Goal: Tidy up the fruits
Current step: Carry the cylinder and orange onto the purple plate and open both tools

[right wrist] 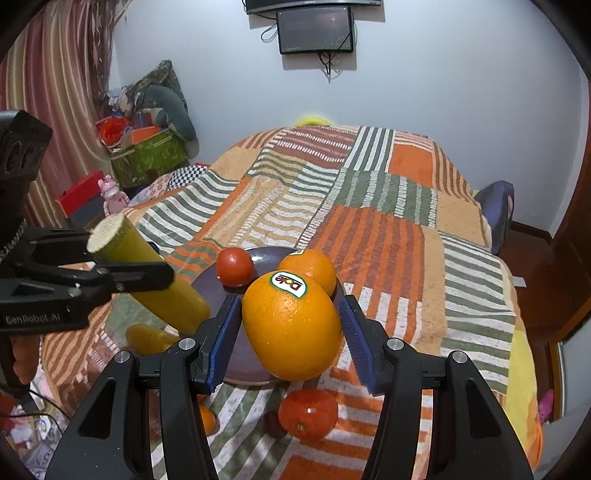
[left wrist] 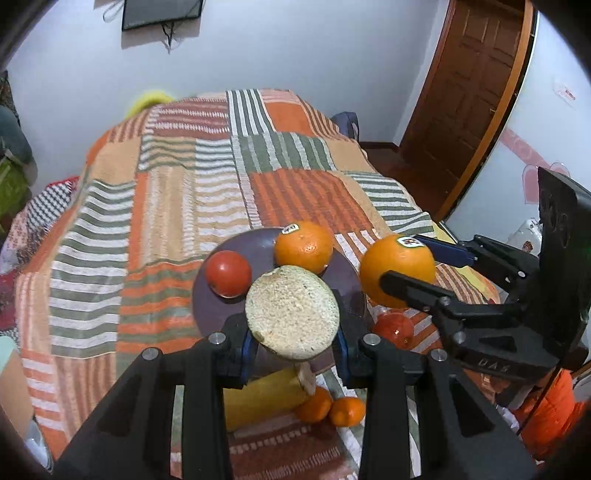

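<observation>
Left gripper (left wrist: 291, 345): nearest to lens in left-wrist view; jaws clenched on yellow cylinder (left wrist: 291, 314), seen end-on w/ pale rough cut face toward camera. In right-wrist view same cylinder (right wrist: 147, 273) slants up-left, held mid-length, lifted above bedspread.
Right gripper (right wrist: 291, 332): jaws clenched on large orange (right wrist: 291, 325), blue pads pressing both flanks; sticker on top. In left-wrist view this orange (left wrist: 397, 271) hangs just right of plate, off the bed.
Plate (left wrist: 207, 295): dark purple, lies on bedspread, between the two grippers' loads.
Tomato (left wrist: 228, 273): on plate, left part; red, round.
Second orange (left wrist: 303, 246): on plate, far-right part, sticker near top; close to tomato but apart.
Red fruit (right wrist: 307, 413): on bedspread below held orange, near side of plate; glossy, kind unclear.
Small oranges (left wrist: 330, 408): two, touching, on bedspread near-side of plate, under left gripper.
Yellow item (left wrist: 264, 398): lies on bedspread just left of small oranges, partly hidden by gripper; kind unclear.
Bedspread (left wrist: 166, 221): patchwork, orange/green/white stripes, covers bed.
Bkgd: screen (right wrist: 316, 31) on white wall; wooden door (left wrist: 472, 92) at right.
</observation>
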### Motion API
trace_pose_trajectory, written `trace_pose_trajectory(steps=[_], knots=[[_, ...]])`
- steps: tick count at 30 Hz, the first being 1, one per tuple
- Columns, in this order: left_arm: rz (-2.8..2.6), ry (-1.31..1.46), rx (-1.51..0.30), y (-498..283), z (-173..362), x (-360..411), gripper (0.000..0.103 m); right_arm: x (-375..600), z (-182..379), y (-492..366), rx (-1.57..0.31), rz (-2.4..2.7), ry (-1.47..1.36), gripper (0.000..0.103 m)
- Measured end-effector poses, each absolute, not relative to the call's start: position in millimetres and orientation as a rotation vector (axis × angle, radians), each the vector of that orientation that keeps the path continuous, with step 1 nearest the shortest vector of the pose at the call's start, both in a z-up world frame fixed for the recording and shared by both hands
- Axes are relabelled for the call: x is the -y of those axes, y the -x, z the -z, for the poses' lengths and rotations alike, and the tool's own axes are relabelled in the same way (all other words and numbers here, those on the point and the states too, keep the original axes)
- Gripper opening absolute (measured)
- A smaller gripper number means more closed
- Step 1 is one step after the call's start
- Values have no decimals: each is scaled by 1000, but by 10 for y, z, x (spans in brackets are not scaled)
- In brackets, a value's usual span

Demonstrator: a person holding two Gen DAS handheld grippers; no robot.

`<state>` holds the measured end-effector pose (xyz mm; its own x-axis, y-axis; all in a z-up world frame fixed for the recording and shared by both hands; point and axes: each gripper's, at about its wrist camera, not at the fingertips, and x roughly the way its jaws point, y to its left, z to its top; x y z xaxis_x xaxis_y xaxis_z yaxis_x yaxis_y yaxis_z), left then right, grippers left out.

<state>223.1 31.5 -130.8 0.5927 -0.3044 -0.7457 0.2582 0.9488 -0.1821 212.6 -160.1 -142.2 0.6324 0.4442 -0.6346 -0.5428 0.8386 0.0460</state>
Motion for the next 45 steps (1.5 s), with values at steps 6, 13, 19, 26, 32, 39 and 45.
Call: trace_pose_trajectory(steps=[6, 13, 19, 26, 32, 39, 45], knots=[[358, 101, -943, -2429, 1561, -321, 34, 1468, 1568, -2259, -726, -580, 168, 52], [360, 122, -993, -2550, 1745, -408, 34, 1328, 1683, -2340, -754, -598, 199, 52], [351, 157, -984, -2602, 1781, -549, 35, 1243, 1740, -2405, -774, -617, 192, 52], [301, 153, -991, -2682, 1855, -659, 43, 1160, 1796, -2428, -782, -628, 201, 46], [277, 161, -1003, -2748, 1946, -728, 50, 1137, 1665, -2439, -745, -633, 195, 46], [239, 113, -1038, -2774, 2092, -679, 68, 1134, 1730, -2423, -766, -628, 188, 46], [242, 143, -1072, -2770, 2132, -726, 71, 1203, 1726, -2410, -774, -618, 181, 46]])
